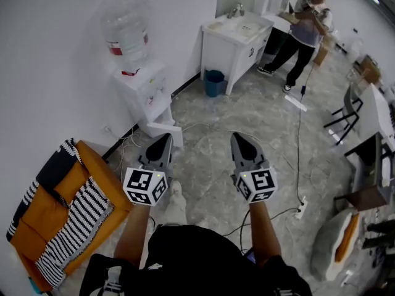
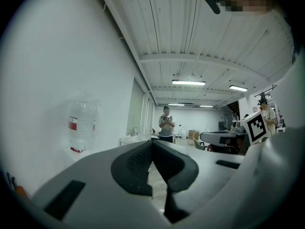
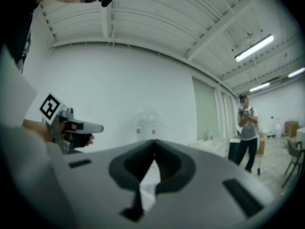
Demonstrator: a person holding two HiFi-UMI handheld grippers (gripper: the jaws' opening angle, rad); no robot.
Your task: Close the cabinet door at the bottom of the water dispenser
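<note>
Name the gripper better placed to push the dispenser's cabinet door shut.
Left. In the head view the left gripper, jaws shut and empty, points at the open cabinet door at the foot of the water dispenser. The right gripper is farther to the right.

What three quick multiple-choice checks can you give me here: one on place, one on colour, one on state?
1. Where does the dispenser stand?
A. against the wall
B. out in mid-room
C. in a doorway

2. What colour is the bin beside the sink?
A. red
B. blue
C. yellow

3. How is the dispenser's bottom door?
A. shut flush
B. swung open
C. taken off

Answers:
1 A: in the head view its back is to the wall at the left.
2 B: the bin is plainly blue.
3 B: the door juts out from the base over the floor.
</note>
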